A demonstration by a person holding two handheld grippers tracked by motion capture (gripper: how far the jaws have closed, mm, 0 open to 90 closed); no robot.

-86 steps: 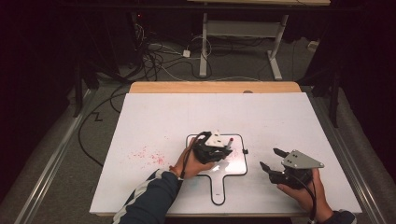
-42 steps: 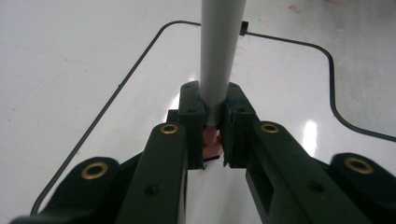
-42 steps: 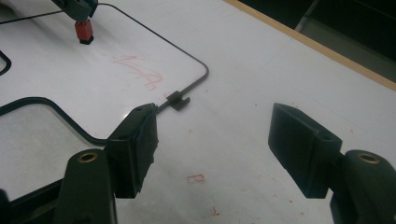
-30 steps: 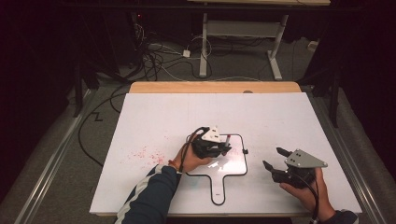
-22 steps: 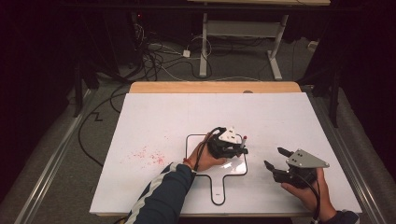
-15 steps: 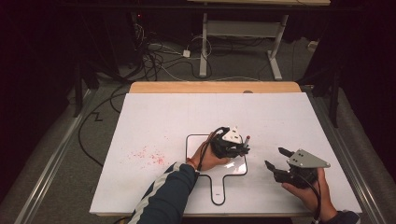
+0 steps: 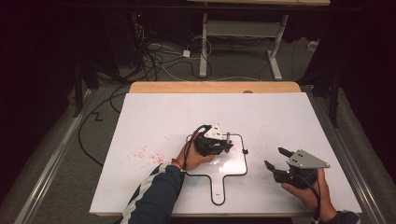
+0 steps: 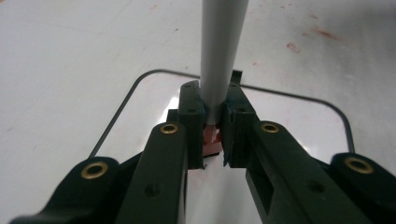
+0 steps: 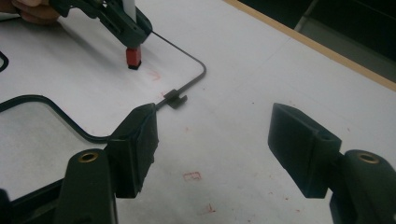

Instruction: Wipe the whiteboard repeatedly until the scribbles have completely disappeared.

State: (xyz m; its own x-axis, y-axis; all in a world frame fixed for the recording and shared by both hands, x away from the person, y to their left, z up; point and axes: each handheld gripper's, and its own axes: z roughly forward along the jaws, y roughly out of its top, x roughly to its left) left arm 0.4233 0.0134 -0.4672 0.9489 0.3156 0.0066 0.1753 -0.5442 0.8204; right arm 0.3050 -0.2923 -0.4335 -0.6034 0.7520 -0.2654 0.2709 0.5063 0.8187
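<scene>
Left tool [image 7: 223, 143] pinching a grey rod [image 8: 222, 51] between its two jaws, in the centre of the high view over the black-edged board [image 7: 236, 163]. In the left gripper view, jaws pressing on the rod from both sides, with a red block [image 8: 212, 139] showing just below the grip, at the rod's lower end. In the right gripper view, upper left, the same red block [image 9: 133, 57] hanging from the left tool [image 9: 122, 25] close above the board's white face; touching or not, cannot tell.

Right tool [image 7: 279, 160] spread wide, holding nothing, at the lower right of the high view, hovering over the white worktop [image 7: 159, 116] well apart from the board. In its own view, two jaws standing far apart, bare worktop between.

Counting: two tools, one rod, one red block, one board with one small black clip [image 9: 173, 99] on its edge, and scattered red marks [image 7: 144, 154] at centre left of the worktop.

Left hand [image 7: 194, 156] wrapping the tool from behind, dark striped sleeve [image 7: 156, 196] entering from the bottom edge. Right hand [image 7: 308, 191] cupping its tool from below at the bottom right.
</scene>
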